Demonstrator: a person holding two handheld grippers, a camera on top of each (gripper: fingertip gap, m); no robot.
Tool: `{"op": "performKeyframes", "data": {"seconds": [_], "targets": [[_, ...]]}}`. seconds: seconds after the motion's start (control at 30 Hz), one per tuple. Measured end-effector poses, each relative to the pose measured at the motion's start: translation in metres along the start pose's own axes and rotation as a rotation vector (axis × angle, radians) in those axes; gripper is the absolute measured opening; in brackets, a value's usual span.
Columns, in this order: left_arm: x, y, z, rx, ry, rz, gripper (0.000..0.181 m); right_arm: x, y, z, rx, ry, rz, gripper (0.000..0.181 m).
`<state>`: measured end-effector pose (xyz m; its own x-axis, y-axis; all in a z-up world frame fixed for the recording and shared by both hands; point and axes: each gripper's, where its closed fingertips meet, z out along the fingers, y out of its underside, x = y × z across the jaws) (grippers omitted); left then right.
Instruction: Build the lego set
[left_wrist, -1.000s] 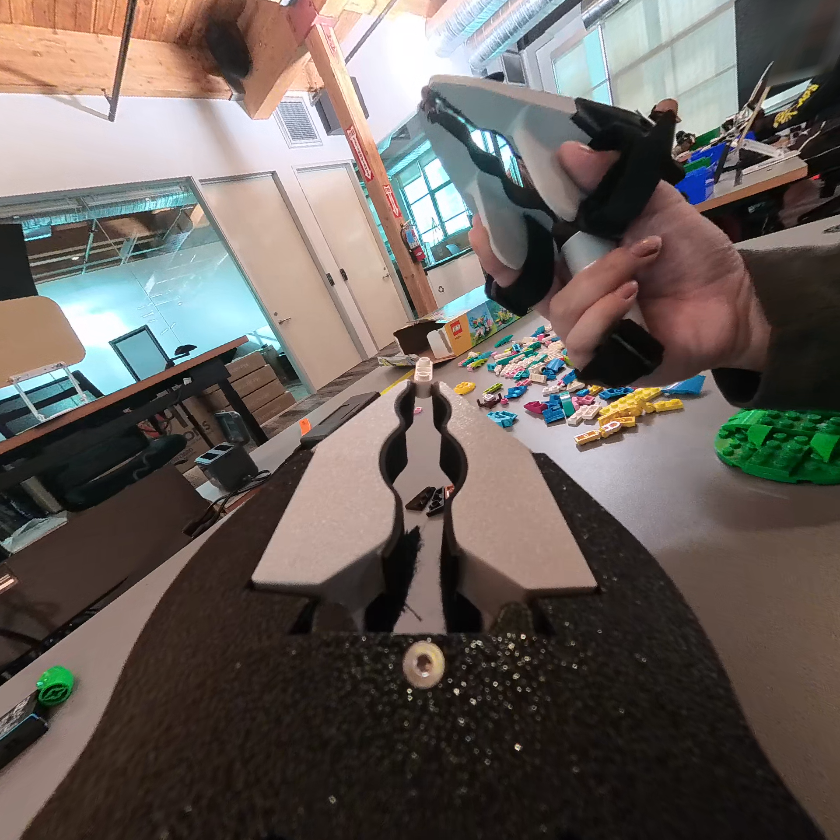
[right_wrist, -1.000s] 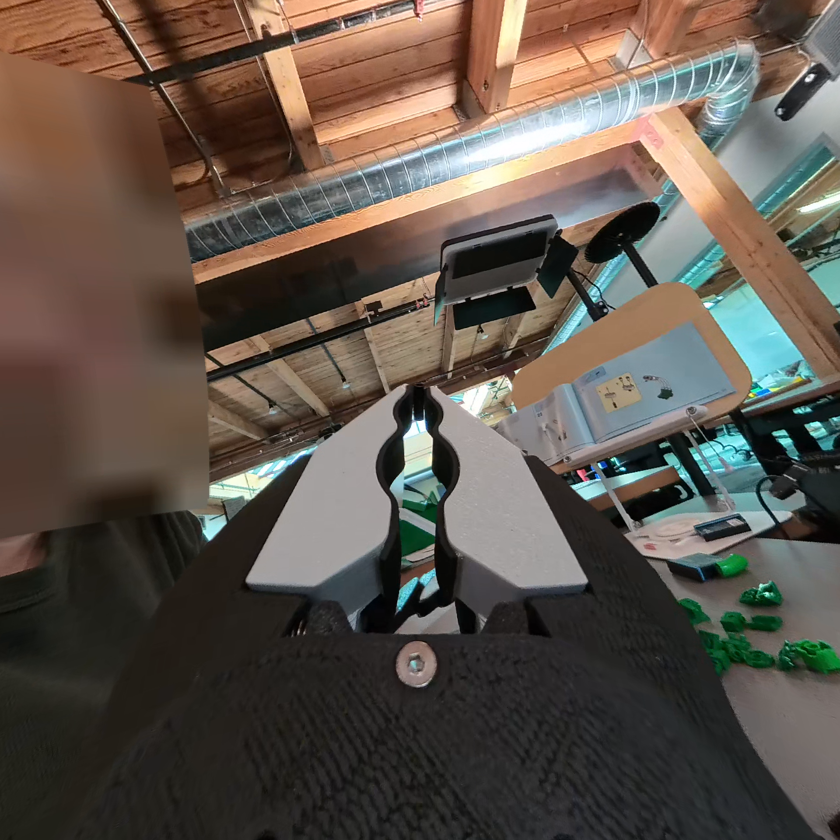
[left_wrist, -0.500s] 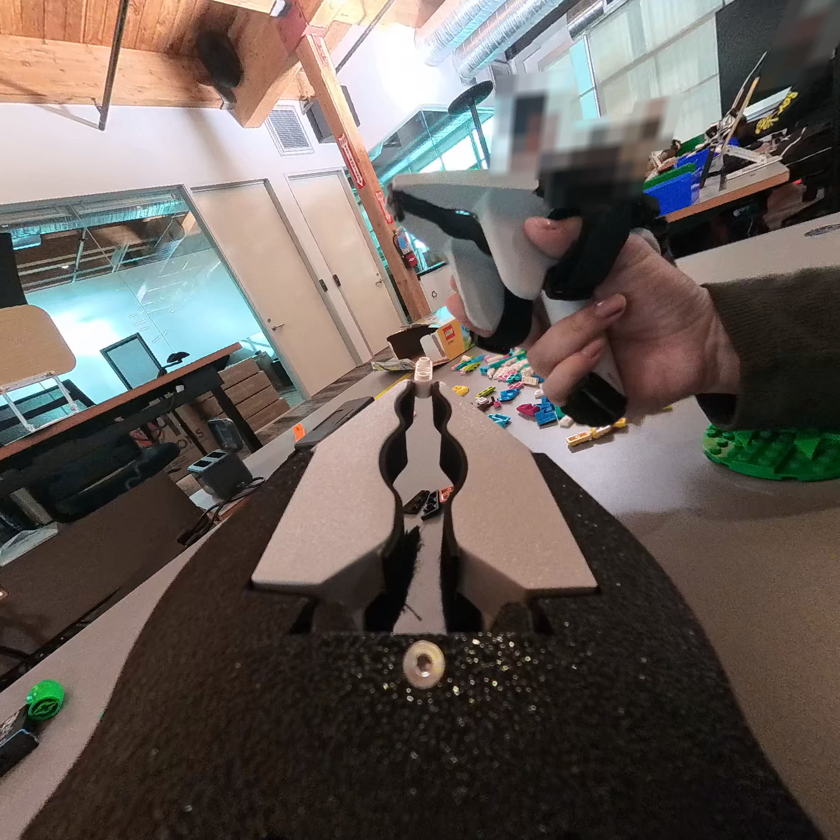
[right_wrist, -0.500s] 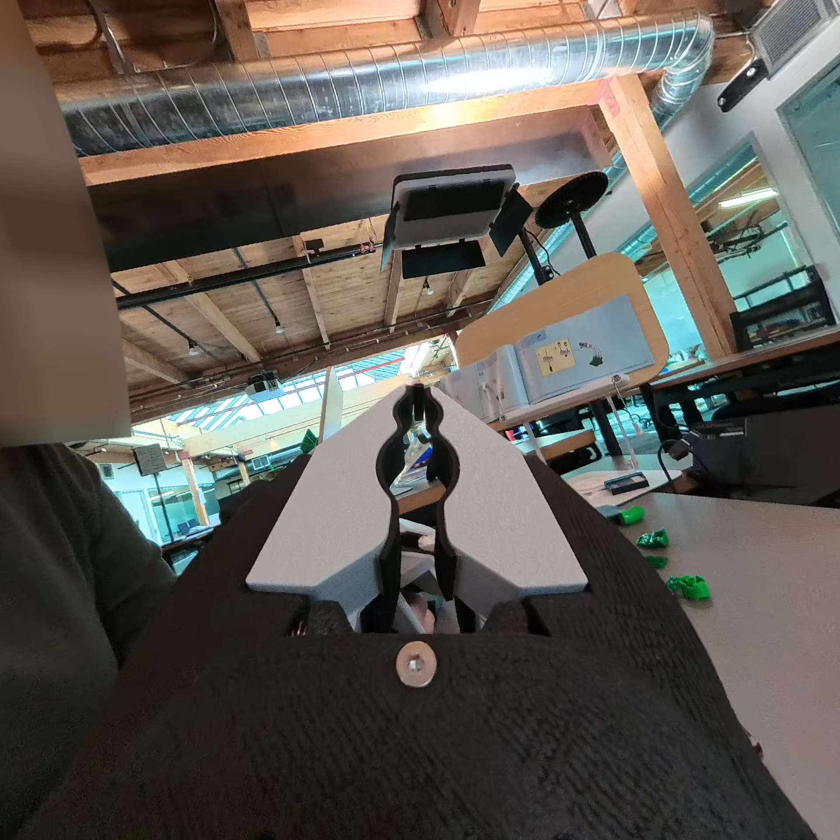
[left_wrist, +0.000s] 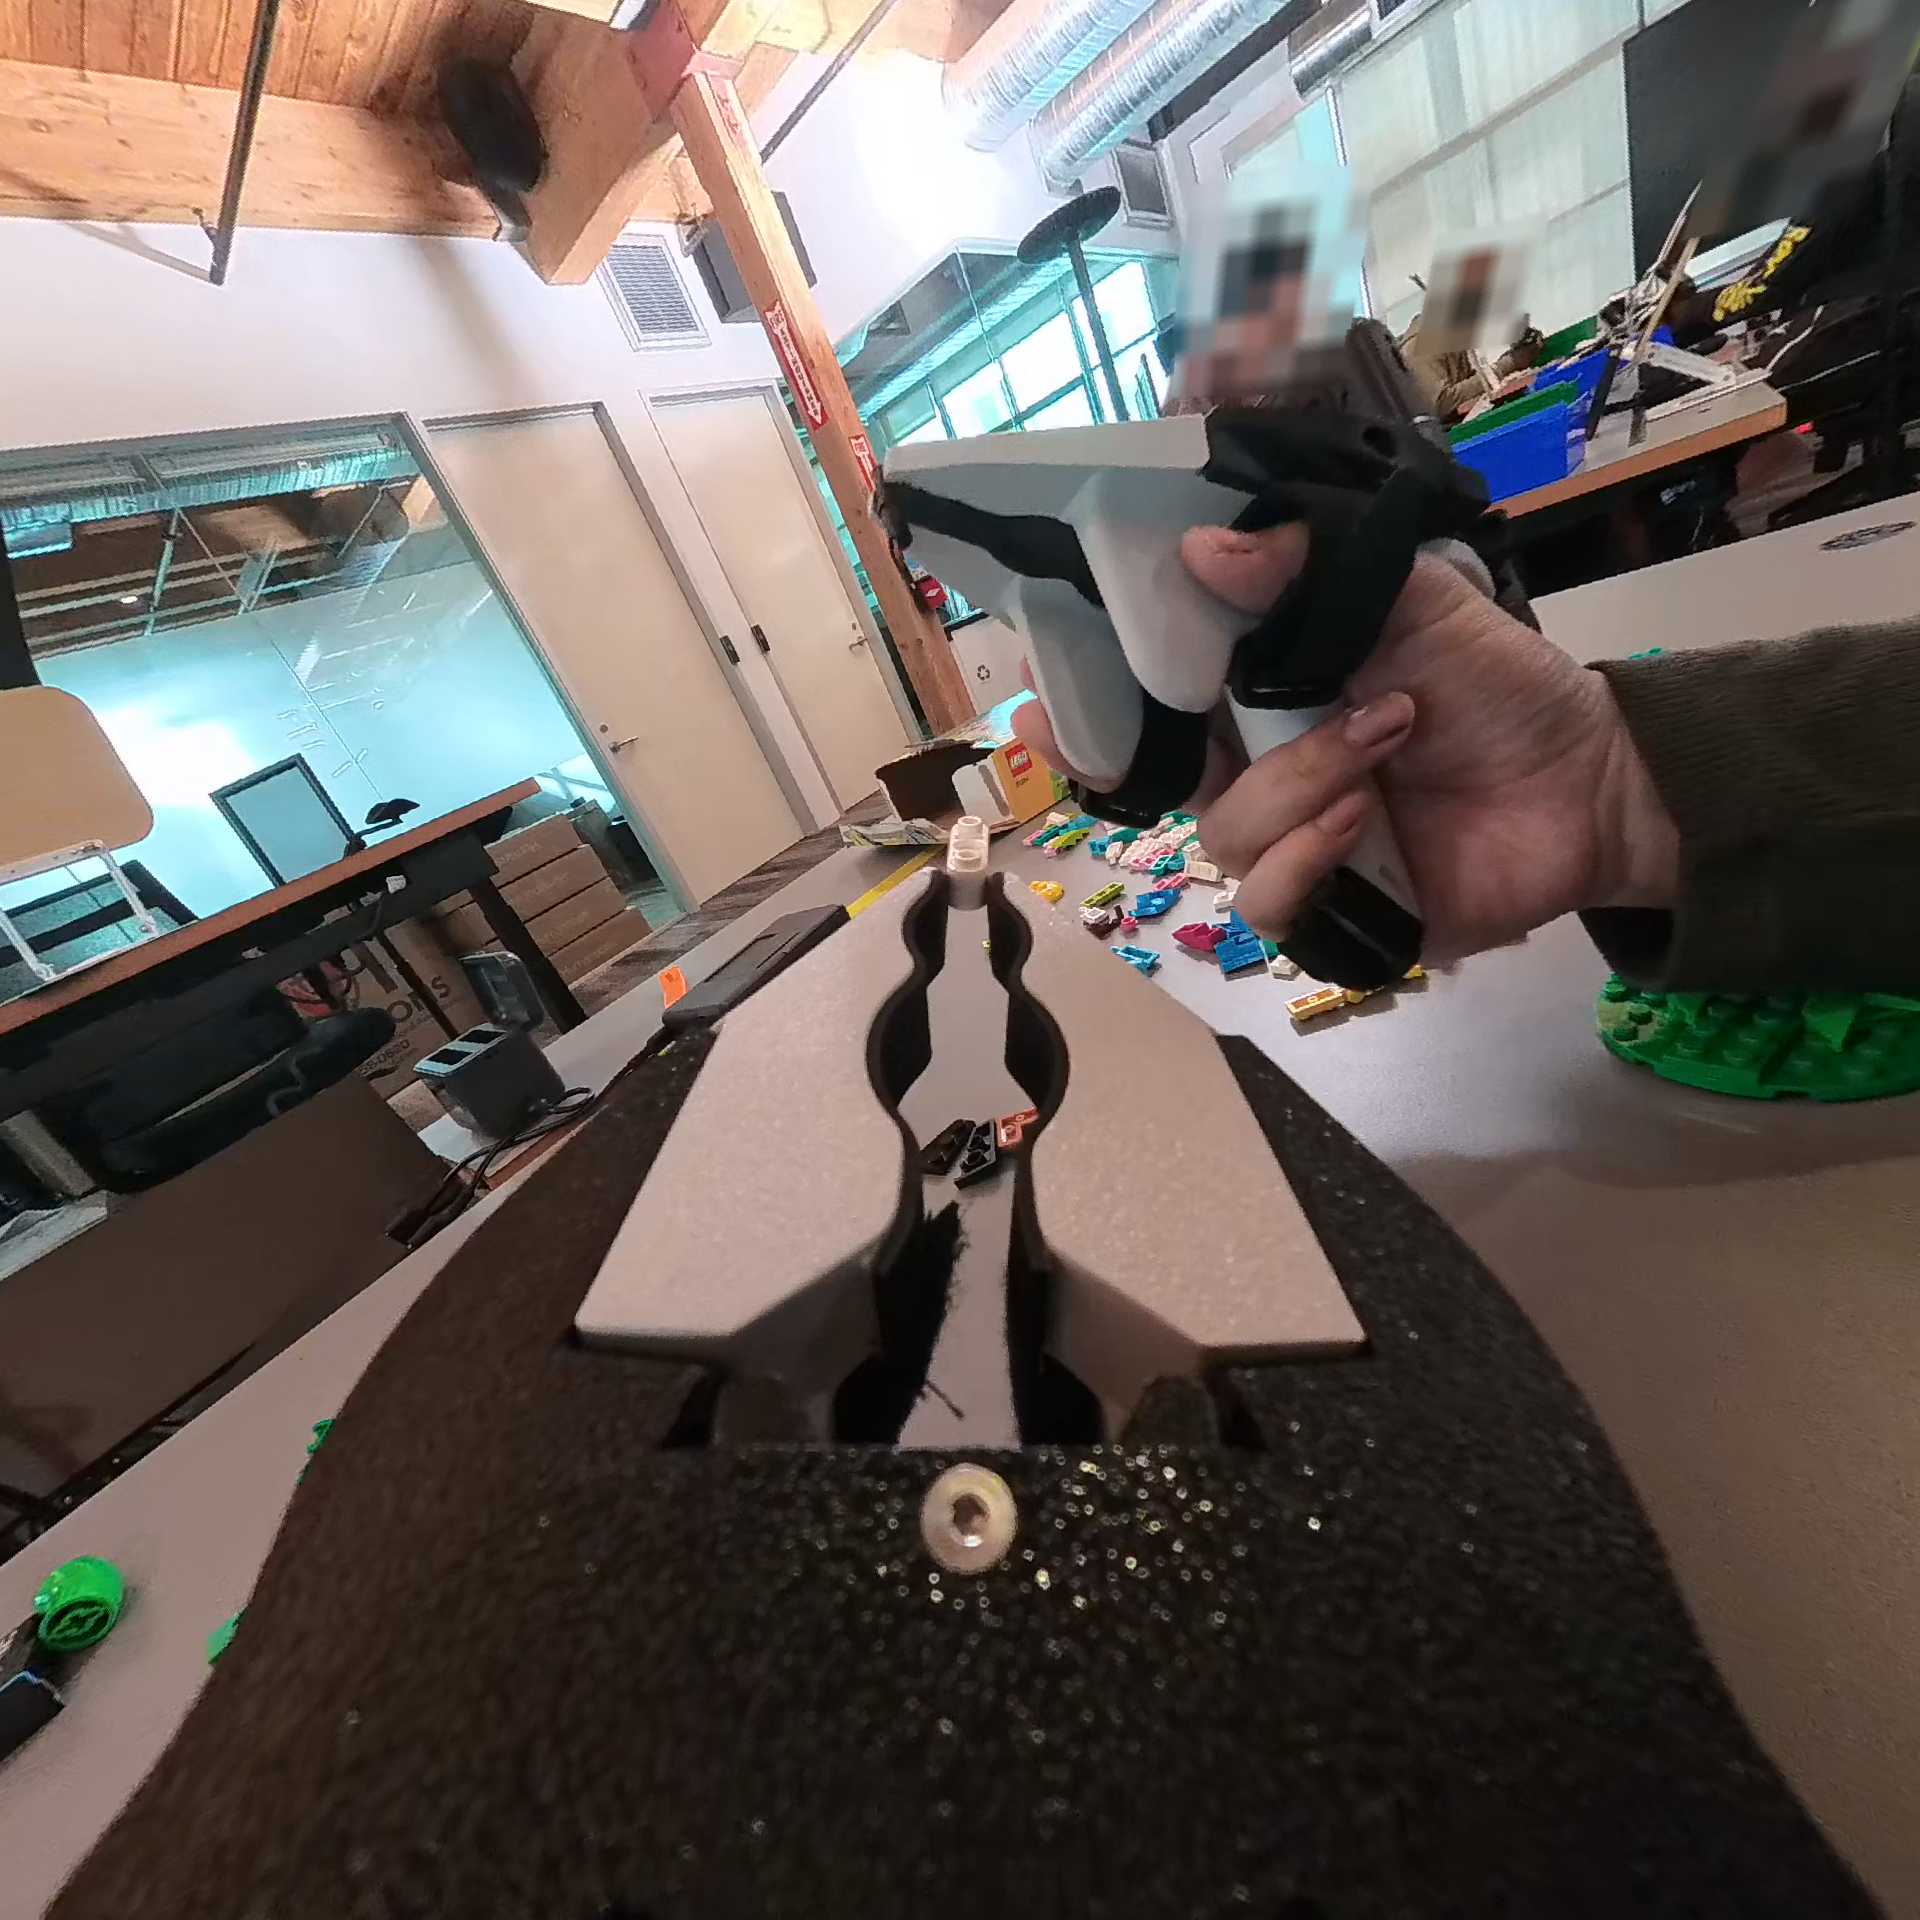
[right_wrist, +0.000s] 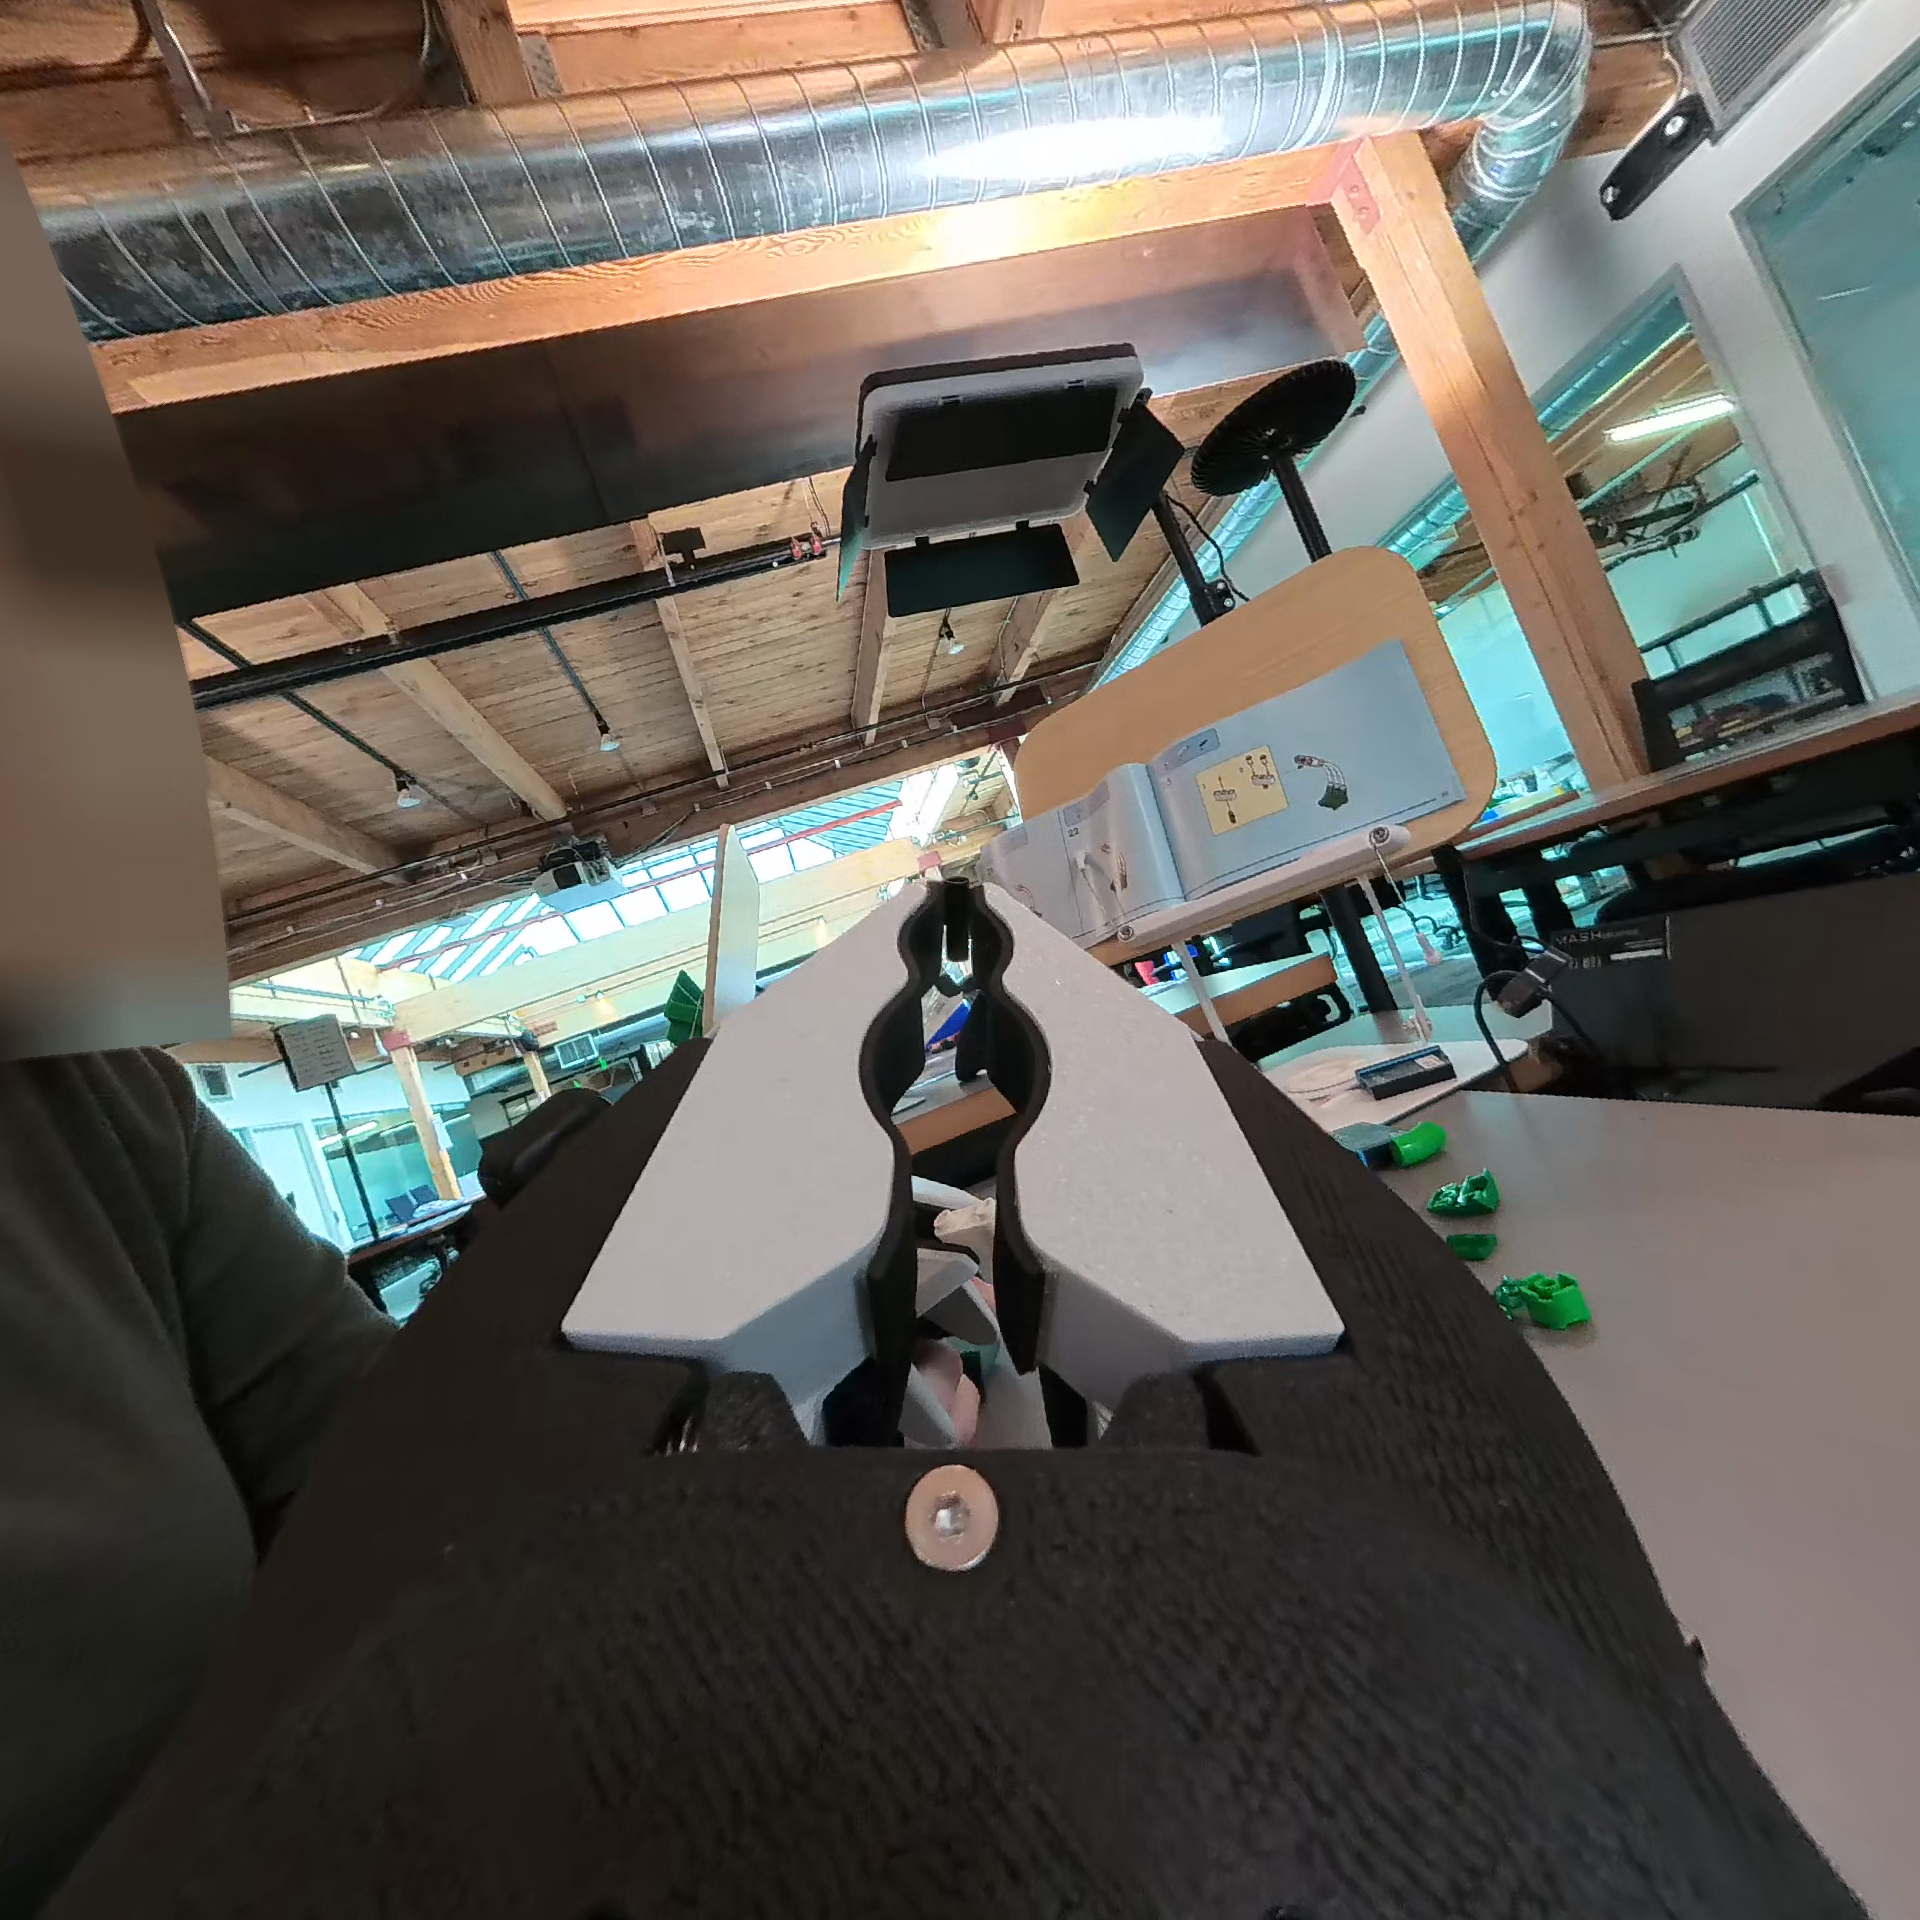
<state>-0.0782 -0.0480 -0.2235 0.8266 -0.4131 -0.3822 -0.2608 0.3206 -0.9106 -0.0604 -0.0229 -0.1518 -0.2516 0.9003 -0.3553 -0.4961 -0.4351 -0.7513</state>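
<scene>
My left gripper (left_wrist: 968, 881) is shut on a small white two-stud plate (left_wrist: 968, 847) that sticks up from its tips, above the grey table (left_wrist: 1558, 1299). My right gripper (right_wrist: 958, 902) is shut on a small black peg-like piece (right_wrist: 956, 925). It also shows in the left wrist view (left_wrist: 894, 509), held in a hand up and to the right, with its tips pointing left. A round green baseplate with green pieces (left_wrist: 1766, 1039) lies at the right. A pile of loose coloured bricks (left_wrist: 1164, 894) lies beyond the left gripper's tips.
A few small black and red pieces (left_wrist: 977, 1138) lie on the table under the left gripper. Green pieces (right_wrist: 1538, 1299) lie at the right in the right wrist view. An open instruction booklet (right_wrist: 1247, 821) stands on a wooden stand. A yellow set box (left_wrist: 1023, 774) is at the far table edge. My hands' fingertips stand some 8 cm from each other.
The right gripper has tipped down from pointing at the ceiling toward level and come lower, nearer the left gripper's tips. The left gripper has stayed almost still with its white plate.
</scene>
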Motion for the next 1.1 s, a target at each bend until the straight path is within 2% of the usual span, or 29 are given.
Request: {"op": "performKeyframes", "data": {"seconds": [0.43, 1.1], "targets": [[0.0, 0.0, 0.0, -0.001, 0.004, -0.002, 0.005, -0.004, 0.011, 0.005, -0.057, -0.001, -0.037, 0.003], [0.001, 0.0, 0.0, -0.001, 0.008, 0.0, 0.005, -0.004, 0.007, 0.005, -0.048, 0.001, -0.042, 0.003]]}}
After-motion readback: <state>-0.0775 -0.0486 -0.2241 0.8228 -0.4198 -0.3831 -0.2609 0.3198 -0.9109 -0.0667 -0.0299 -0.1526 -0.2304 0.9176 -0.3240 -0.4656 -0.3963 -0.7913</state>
